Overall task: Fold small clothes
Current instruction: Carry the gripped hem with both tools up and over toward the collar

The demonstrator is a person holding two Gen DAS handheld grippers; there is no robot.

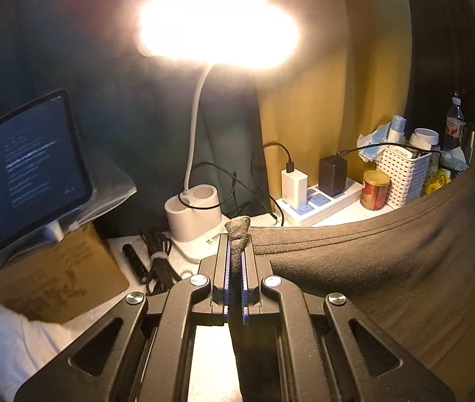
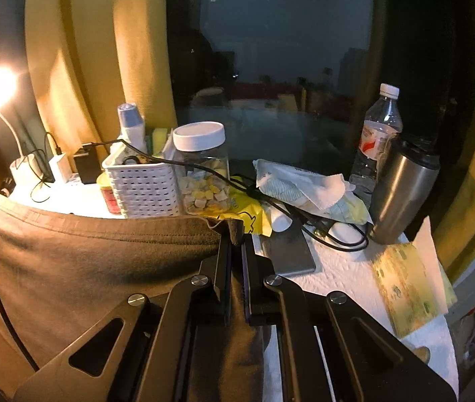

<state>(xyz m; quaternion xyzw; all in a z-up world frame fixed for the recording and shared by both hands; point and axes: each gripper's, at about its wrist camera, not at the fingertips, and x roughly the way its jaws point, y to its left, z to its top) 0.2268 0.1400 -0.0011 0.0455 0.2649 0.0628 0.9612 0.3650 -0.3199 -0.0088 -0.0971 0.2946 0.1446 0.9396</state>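
Both grippers are up off the white-covered tabletop point(image 2: 344, 268) with a dark grey-brown cotton garment point(image 1: 388, 261) slung between them like a hammock. The left gripper point(image 1: 236, 254) has its jaws clamped on one corner, a little nub of fabric poking out past the tips, and the right gripper point(image 2: 236, 244) is clamped on the opposite corner, where the stitched hem runs straight into its jaws. Holding the two corners of one edge makes sense: the cloth hangs by its own weight, the hem draws fairly taut and the body drapes below, ready to be laid flat or carried over for a fold. That looks like the step in hand, an early one by my reading. The space ahead is tight. On the left, a lit white gooseneck desk lamp point(image 1: 193, 214), a coiled black cable point(image 1: 160, 264) and a tablet on its stand point(image 1: 33, 174); on the right, a white perforated plastic basket point(image 2: 143, 187), a white-lidded clear jar point(image 2: 203, 171), a clear water bottle point(image 2: 376, 140) and a steel travel tumbler point(image 2: 405, 191). A low sweep forward could drag the hem into any of it.
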